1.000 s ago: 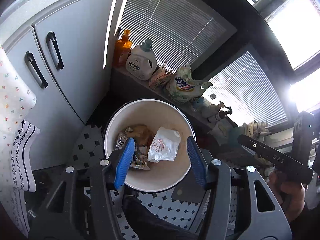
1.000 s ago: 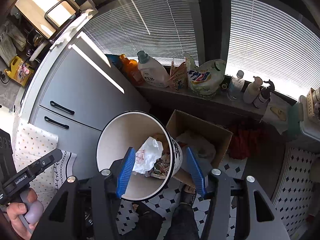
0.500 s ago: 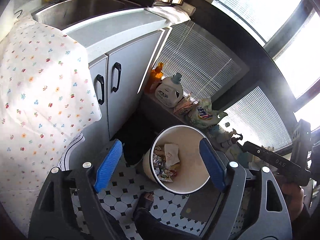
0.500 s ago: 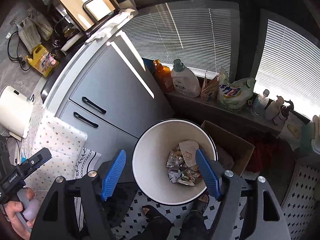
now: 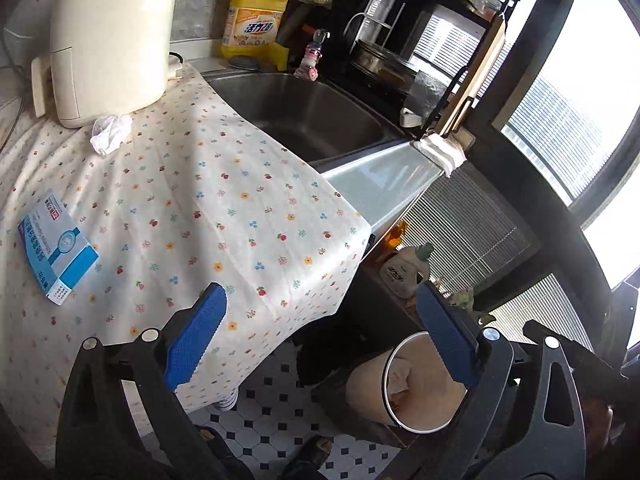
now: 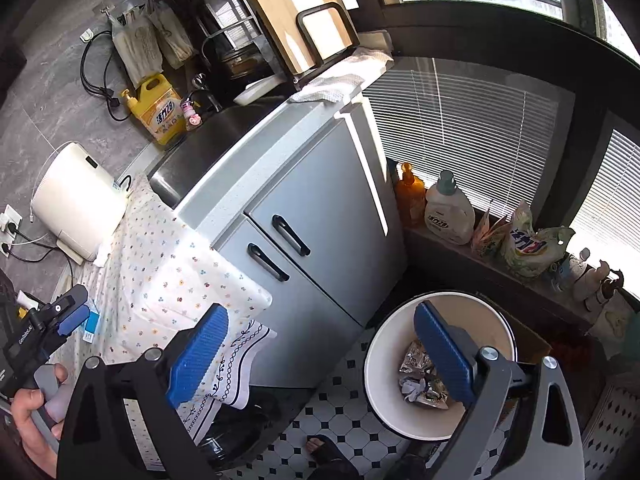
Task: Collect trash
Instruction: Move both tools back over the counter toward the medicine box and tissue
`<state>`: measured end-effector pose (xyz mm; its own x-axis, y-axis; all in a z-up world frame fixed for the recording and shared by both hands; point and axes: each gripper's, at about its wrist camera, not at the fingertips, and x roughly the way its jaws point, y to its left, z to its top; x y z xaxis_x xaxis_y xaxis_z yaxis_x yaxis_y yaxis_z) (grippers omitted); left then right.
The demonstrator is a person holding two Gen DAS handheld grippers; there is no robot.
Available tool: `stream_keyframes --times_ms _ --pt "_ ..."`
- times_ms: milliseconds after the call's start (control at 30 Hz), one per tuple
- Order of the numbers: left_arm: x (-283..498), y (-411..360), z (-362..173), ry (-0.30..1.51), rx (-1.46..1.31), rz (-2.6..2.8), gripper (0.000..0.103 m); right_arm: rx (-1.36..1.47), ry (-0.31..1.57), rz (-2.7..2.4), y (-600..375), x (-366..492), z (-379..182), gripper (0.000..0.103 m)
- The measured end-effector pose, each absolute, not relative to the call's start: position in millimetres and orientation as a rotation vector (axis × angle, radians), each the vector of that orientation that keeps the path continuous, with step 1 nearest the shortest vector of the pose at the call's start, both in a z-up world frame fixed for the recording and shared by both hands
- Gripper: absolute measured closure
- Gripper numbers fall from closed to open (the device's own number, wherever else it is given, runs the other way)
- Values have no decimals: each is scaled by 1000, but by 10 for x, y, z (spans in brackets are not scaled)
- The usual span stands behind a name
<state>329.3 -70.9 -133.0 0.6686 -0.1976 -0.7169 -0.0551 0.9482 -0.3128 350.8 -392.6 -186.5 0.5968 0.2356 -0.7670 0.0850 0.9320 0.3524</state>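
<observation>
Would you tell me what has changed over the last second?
Both grippers, left and right, rose from over the trash bin toward the counter and opened their jaws wider. The bin's trash stayed put; the crumpled tissue remains uncollected.

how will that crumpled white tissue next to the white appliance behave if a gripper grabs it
The crumpled tissue looks very light and soft, so it would probably squash flat between the pads rather than resist. It lies on the loose floral cloth, so a low pinch might catch fabric too. It seems unlikely to roll or slip.

White bin (image 6: 384, 364) upright on tiled floor — foil wrappers (image 6: 420, 380) inside; crumpled tissue (image 5: 110, 133), blue-white box (image 5: 56, 246) on tablecloth.
</observation>
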Motion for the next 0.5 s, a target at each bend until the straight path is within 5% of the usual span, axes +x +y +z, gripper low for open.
stream_keyframes --times_ms 500 --pt "3151 722 -1362 774 -415 348 6 288 949 226 -2998 3724 -1727 9"
